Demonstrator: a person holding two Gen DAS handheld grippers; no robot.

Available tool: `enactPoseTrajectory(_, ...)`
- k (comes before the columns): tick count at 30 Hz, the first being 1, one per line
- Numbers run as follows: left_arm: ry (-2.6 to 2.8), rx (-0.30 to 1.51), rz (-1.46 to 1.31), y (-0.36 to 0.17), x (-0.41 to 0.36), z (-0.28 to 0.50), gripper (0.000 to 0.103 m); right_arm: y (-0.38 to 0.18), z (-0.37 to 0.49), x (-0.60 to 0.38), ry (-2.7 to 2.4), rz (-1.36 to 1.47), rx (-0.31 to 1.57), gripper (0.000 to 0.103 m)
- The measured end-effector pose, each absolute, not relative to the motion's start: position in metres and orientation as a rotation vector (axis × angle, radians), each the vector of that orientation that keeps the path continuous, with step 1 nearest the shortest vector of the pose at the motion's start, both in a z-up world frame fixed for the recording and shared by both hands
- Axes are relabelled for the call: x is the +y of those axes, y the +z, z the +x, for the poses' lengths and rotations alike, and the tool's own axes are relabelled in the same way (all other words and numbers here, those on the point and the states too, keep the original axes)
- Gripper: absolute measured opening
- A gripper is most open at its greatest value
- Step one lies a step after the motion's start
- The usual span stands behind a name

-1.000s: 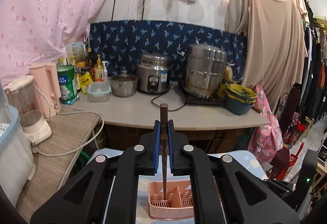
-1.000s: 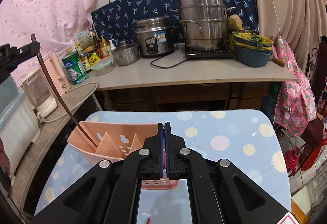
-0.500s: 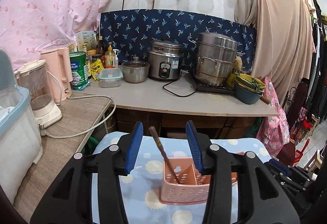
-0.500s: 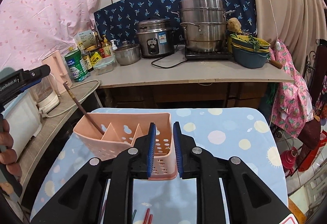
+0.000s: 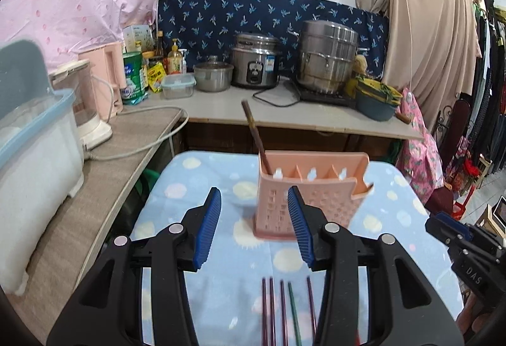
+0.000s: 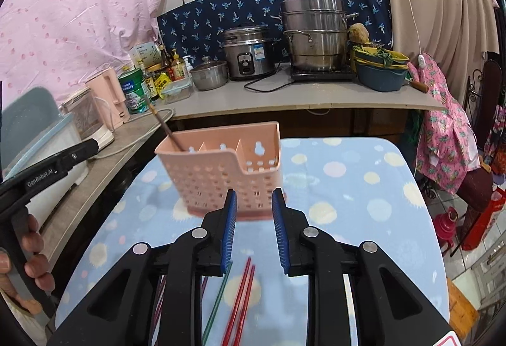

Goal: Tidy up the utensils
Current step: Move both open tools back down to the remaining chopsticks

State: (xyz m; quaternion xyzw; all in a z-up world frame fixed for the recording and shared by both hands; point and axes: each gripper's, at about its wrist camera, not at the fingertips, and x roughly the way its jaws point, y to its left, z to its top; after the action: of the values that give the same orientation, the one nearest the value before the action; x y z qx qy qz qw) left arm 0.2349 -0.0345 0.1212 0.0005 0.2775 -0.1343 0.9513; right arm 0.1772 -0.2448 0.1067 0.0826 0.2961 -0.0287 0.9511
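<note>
Blue fleece with pale dots covers the bench (image 5: 202, 191), probably so that thin utensils neither slide nor rattle on it. Near its middle stands the pink caddy (image 5: 303, 203), a perforated plastic holder with several compartments, upright and open at the top so sticks can be dropped in from above. One brown chopstick (image 5: 253, 134) is already inside, in the leftmost compartment as both views show it, and it leans up and to the left because only the compartment wall props it.

On the near side of the caddy, well apart from it, lie the loose chopsticks (image 6: 240, 295): red, green and dark purple ones, roughly parallel on the cloth, waiting to be sorted.

Both tools hang over that bundle, pointing down toward it. Left gripper (image 5: 253, 226) has its jaws spread with nothing between them, which suits a tool that has no stick to carry. Right gripper (image 6: 253, 226) is opening, its narrower gap also empty; I judge that it is being readied to pick one of the red sticks below.
</note>
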Motion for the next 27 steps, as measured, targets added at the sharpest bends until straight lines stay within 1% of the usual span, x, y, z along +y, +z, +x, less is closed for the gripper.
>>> enactPoseTrajectory(11,-0.296,0.65,0.058,0.077,-0.023,0.156,0.042,0.081,0.1,-0.226,-0.063,0.178,0.669,0.023)
enactPoseTrajectory(27,-0.282,0.812,0.089,-0.001,-0.001,0.089,0.042,0.002,0.035,-0.195,-0.057,0.163,0.833,0.023)
